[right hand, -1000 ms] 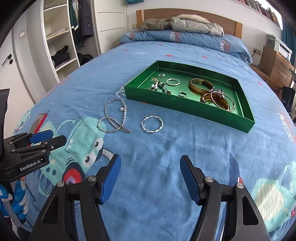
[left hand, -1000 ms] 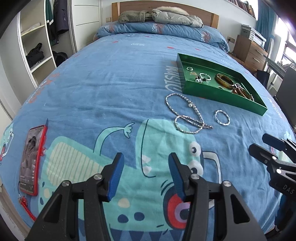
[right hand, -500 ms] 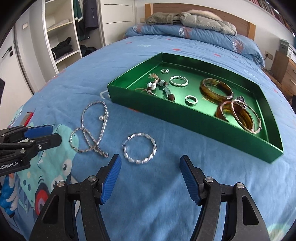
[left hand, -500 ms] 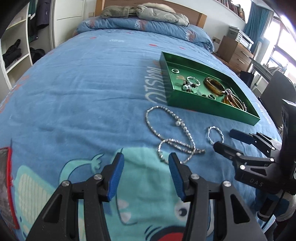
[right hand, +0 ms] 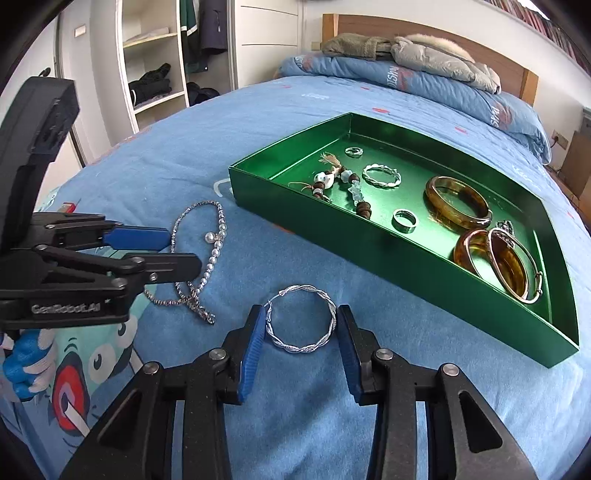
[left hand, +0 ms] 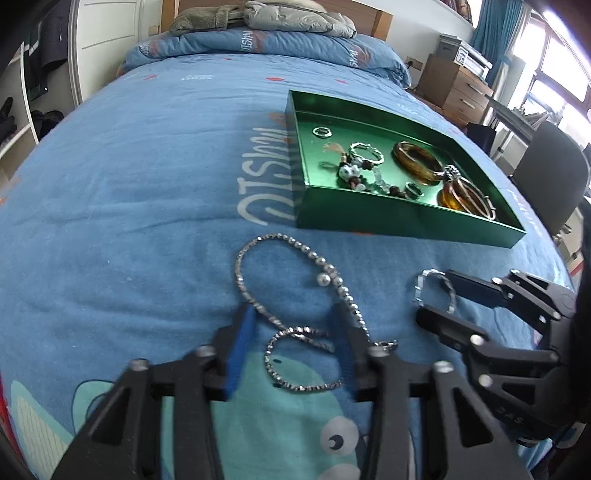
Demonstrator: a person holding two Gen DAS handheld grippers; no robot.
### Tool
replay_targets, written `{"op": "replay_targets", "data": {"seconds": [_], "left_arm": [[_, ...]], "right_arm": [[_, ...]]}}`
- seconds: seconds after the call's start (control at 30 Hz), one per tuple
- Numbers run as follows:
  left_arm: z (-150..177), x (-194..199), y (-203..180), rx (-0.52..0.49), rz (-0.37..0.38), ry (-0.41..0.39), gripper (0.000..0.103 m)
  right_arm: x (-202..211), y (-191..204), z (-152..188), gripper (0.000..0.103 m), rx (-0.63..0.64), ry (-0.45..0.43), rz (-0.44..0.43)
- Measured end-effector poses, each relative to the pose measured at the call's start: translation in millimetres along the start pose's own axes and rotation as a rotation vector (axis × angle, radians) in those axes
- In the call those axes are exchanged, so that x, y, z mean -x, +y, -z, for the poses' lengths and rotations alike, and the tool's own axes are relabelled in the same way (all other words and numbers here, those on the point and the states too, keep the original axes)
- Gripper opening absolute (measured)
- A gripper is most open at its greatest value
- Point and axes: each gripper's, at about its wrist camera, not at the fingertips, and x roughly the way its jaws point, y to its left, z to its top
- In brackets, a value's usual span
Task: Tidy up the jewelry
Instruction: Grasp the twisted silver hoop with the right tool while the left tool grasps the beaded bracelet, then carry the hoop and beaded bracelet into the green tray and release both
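A silver beaded necklace point(left hand: 295, 295) with a pearl lies on the blue bedspread; it also shows in the right wrist view point(right hand: 207, 251). My left gripper point(left hand: 291, 347) is open, its jaws straddling the necklace's lower loops. A twisted silver bangle point(right hand: 301, 325) lies flat between the open jaws of my right gripper point(right hand: 300, 343); in the left wrist view the bangle point(left hand: 430, 288) sits partly behind the right gripper's fingers. A green tray point(right hand: 406, 254) holds amber bangles point(right hand: 458, 201), rings and a beaded charm; it also shows in the left wrist view point(left hand: 369, 218).
Folded quilt and jackets point(left hand: 277, 18) lie at the bed's head. Open shelves point(right hand: 151, 66) stand left of the bed, a wooden dresser point(left hand: 454, 88) and a dark chair point(left hand: 550, 184) to its right.
Both grippers have moved forward and down. The left one now straddles the necklace; the right one now straddles the silver bangle and its jaws have narrowed.
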Motion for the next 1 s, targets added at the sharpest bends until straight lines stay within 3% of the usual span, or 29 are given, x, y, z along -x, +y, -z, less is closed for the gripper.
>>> {"op": "replay_targets", "data": {"seconds": [0.1,0.27,0.53,0.8,1.0], "left_arm": [[-1,2,6,0.029,0.007,0.007,0.002],[3,15,3,0.041,-0.008,-0.025,0.002],[-17,70,-8,0.034,0.024,-0.156,0.002],[-63,128,-25,0.017,0.099,-0.292,0.002],[-122,158,-45,-0.035,0.116,-0.399,0.002]], "right_arm": [[10,-3,8,0.039,-0.018,-0.008,0.000],[36,-15,24,0.039,-0.078,-0.042,-0.001],[81,-31,29,0.039,-0.121,-0.131,0.028],[104,-39,14,0.039,-0.135,-0.213,0.022],[108,-50,-17,0.039,-0.133,-0.257,0.026]]}}
